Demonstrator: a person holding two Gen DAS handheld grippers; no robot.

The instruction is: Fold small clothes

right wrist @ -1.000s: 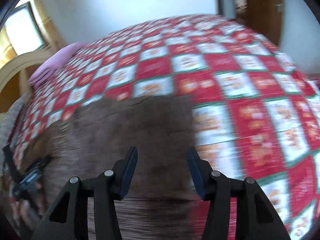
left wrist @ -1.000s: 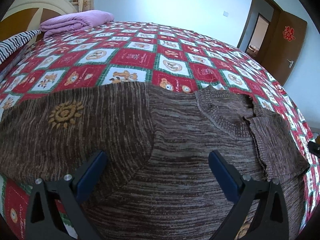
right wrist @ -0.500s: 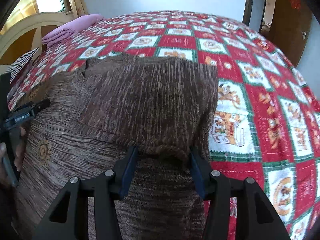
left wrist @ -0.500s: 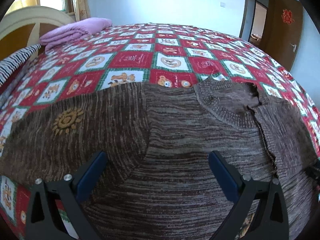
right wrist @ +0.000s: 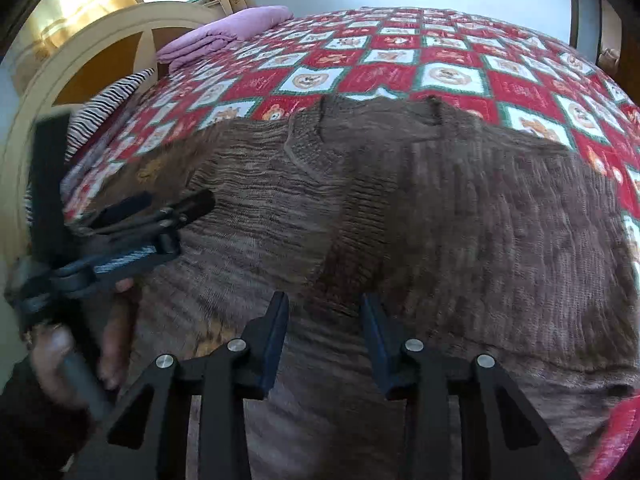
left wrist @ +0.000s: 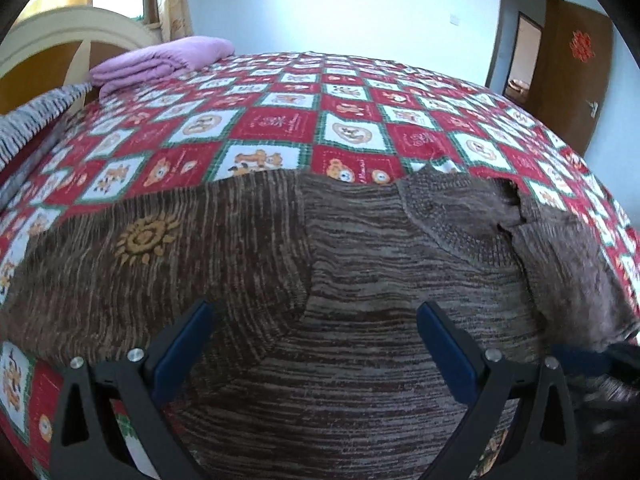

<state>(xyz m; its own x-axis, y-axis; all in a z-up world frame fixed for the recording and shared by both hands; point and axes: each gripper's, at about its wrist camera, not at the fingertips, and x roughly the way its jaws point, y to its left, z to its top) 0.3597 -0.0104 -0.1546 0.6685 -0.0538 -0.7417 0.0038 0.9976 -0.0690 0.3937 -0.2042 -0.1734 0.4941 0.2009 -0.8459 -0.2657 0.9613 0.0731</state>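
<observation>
The bed, under a red patchwork quilt, carries the brown knit sweater spread flat near its front edge, 1 sleeve already laid across the body. The left tool hovers over the sweater's middle, spread wide and holding nothing; the right tool is partly open above the folded sleeve, also holding nothing. To fold well, each tool should probably pinch a hem corner and lift evenly. No containers appear.
</observation>
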